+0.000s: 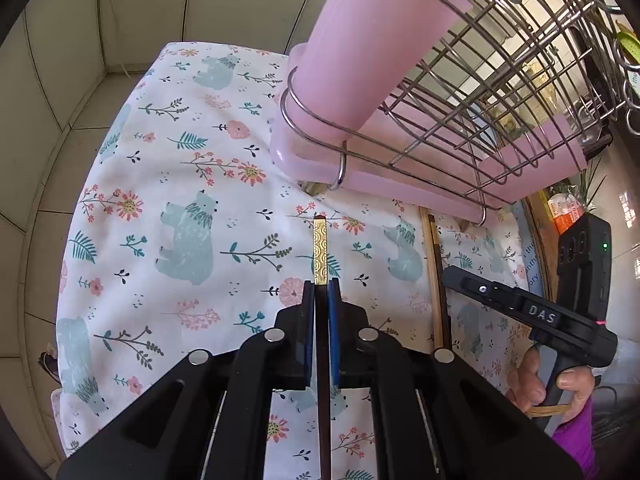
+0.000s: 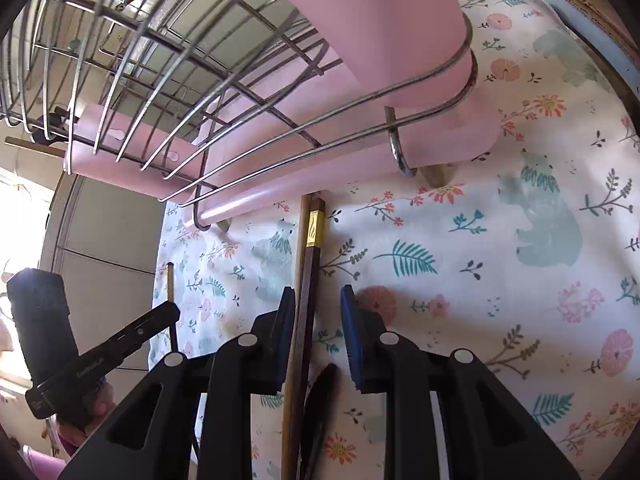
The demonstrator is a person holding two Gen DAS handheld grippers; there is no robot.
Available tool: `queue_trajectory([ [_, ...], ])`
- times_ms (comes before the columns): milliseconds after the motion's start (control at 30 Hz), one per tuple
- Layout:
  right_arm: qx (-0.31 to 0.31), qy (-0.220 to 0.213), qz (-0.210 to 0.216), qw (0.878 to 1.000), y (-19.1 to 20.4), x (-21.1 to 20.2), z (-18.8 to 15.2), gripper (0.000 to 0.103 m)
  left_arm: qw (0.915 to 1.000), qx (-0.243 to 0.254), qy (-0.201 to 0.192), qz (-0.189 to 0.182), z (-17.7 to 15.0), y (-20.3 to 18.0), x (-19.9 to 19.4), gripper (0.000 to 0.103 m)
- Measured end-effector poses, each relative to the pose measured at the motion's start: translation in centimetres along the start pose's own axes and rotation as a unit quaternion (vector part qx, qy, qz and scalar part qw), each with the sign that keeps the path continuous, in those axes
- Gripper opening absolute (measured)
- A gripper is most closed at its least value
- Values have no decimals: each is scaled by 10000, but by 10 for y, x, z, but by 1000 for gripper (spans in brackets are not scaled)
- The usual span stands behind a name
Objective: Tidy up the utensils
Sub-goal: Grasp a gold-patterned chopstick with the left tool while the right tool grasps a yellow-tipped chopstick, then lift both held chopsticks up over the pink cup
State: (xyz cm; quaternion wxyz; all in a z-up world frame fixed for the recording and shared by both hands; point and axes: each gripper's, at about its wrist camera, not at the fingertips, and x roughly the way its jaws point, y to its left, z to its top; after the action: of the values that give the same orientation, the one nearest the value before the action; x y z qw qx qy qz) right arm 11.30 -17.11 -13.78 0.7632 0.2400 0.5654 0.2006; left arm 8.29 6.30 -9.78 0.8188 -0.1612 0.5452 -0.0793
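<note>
My left gripper [image 1: 322, 282] is shut on a dark chopstick [image 1: 320, 248] with a gold-patterned end, which sticks out past the pads over the bear-print cloth [image 1: 180, 200]. In the right wrist view, my right gripper [image 2: 318, 292] is open around two chopsticks lying side by side on the cloth: a dark one with a gold band [image 2: 310, 280] and a pale wooden one [image 2: 298, 248]. The right pad stands clear of them. A pink utensil cup [image 1: 372, 40] [image 2: 360, 20] sits in the corner of the wire rack just beyond both grippers.
The wire dish rack [image 1: 480, 100] [image 2: 160, 60] rests on a pink drip tray [image 1: 400, 188] [image 2: 280, 184] at the cloth's far side. A dark narrow object [image 2: 320, 400] lies under the right gripper. Tiled walls surround the table. A hand [image 1: 532, 384] grips the right tool.
</note>
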Motion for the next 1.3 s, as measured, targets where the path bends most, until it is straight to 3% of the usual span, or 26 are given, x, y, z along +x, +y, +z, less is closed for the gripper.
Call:
queue_trajectory([
  [133, 130, -8, 283, 9995, 1, 8, -3, 8, 10000, 23, 14, -68, 1, -6, 5, 6],
  [333, 230, -134, 289, 9992, -1, -14, -8, 8, 9999, 10, -29, -110, -2, 4, -1, 6],
  [467, 156, -166, -198, 9995, -11, -43, -11, 8, 10000, 10, -38, -75, -1, 8, -3, 6],
  [567, 127, -293, -792, 9964, -22, -61, -10, 8, 10000, 39, -32, 5, 1, 9, -1, 6],
  [700, 119, 18, -1212, 9926, -37, -55, -11, 8, 9999, 79, 52, 138, 3, 7, 9, 6],
  [833, -30, 93, -1111, 9938, -33, -53, -8, 21, 9993, 99, 227, 284, 3, 8, 20, 6],
  [1100, -324, 292, -1480, 9880, -25, -40, 13, 23, 9976, 195, 509, 418, 8, 9, 32, 6],
  [1200, -492, 166, -1686, 9843, -25, -32, 9, 17, 9968, 288, 549, 500, 9, 5, 35, 6],
  [1233, -573, 95, -1769, 9825, -22, -29, 7, 10, 9966, 313, 550, 525, 10, 4, 36, 6],
  [1300, -503, -32, -1638, 9852, -22, -30, 4, 8, 9964, 347, 542, 546, 11, 0, 37, 6],
])
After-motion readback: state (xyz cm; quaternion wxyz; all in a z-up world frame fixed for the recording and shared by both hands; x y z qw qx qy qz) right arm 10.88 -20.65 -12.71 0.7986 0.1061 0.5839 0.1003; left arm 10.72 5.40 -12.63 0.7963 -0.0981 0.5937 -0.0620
